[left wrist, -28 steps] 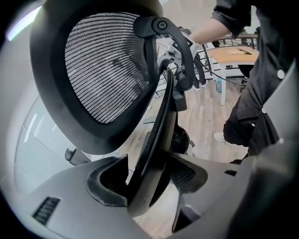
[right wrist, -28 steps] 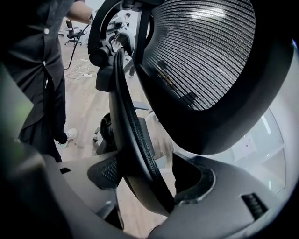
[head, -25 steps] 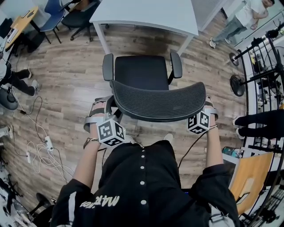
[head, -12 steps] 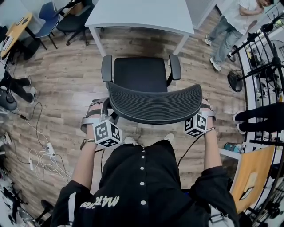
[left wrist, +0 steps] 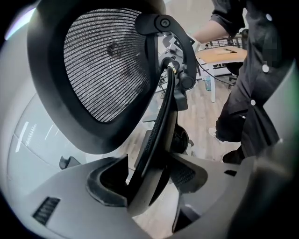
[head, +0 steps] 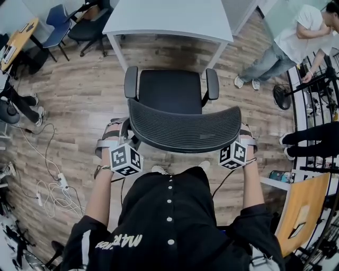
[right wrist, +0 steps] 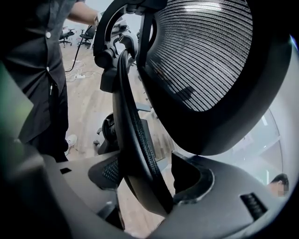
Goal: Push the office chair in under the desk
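A black mesh office chair (head: 169, 90) stands on the wood floor, its seat facing a white desk (head: 169, 16) at the top of the head view. I stand behind its curved backrest (head: 183, 127). My left gripper (head: 114, 135) is shut on the backrest's left edge, and my right gripper (head: 247, 133) is shut on its right edge. In the left gripper view the dark backrest rim (left wrist: 156, 135) runs between the jaws of the left gripper (left wrist: 149, 175). The right gripper view shows the rim (right wrist: 133, 135) held the same way by the right gripper (right wrist: 142, 179).
A blue chair (head: 58, 18) and a black chair (head: 87, 24) stand left of the desk. Cables with a power strip (head: 50, 185) lie on the floor at the left. A bystander (head: 286, 47), a fan (head: 279, 95) and metal racks (head: 323, 79) line the right side.
The chair, with both grippers on its backrest, has edged slightly toward the desk. The bystander at the top right has stepped further into view.
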The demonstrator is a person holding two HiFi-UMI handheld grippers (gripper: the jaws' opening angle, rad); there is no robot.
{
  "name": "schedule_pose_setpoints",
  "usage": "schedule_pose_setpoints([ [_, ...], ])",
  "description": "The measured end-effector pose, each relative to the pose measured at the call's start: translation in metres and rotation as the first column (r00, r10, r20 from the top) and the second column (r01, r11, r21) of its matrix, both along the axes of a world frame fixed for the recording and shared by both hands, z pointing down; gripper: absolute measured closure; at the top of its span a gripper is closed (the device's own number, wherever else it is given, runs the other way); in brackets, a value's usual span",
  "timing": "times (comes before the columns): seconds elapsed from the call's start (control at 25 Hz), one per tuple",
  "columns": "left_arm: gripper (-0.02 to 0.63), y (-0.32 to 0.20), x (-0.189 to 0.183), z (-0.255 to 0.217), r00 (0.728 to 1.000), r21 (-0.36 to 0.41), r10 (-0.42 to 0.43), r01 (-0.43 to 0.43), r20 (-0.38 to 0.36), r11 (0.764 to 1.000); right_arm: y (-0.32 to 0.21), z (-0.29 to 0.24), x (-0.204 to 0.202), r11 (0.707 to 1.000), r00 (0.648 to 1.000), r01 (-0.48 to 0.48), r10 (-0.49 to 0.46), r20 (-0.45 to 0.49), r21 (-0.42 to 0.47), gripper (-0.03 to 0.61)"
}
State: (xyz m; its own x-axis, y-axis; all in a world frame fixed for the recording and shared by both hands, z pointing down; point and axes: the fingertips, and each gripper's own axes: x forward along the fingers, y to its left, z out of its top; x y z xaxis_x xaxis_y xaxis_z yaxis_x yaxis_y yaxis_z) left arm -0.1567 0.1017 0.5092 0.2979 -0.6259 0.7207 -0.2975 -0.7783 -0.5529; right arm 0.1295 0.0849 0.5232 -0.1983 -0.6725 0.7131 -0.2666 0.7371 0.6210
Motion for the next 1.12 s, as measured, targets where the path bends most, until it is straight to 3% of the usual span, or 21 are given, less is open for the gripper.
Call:
schedule_pose_setpoints([
  [1.12,0.322,-0.013,-0.009,-0.001,1.0,0.003,0.02,-0.02,-0.012,1.0,0.0,0.004,-0.011,0.995,0.999,-0.014,0.018,0.04,-0.095,0.255],
])
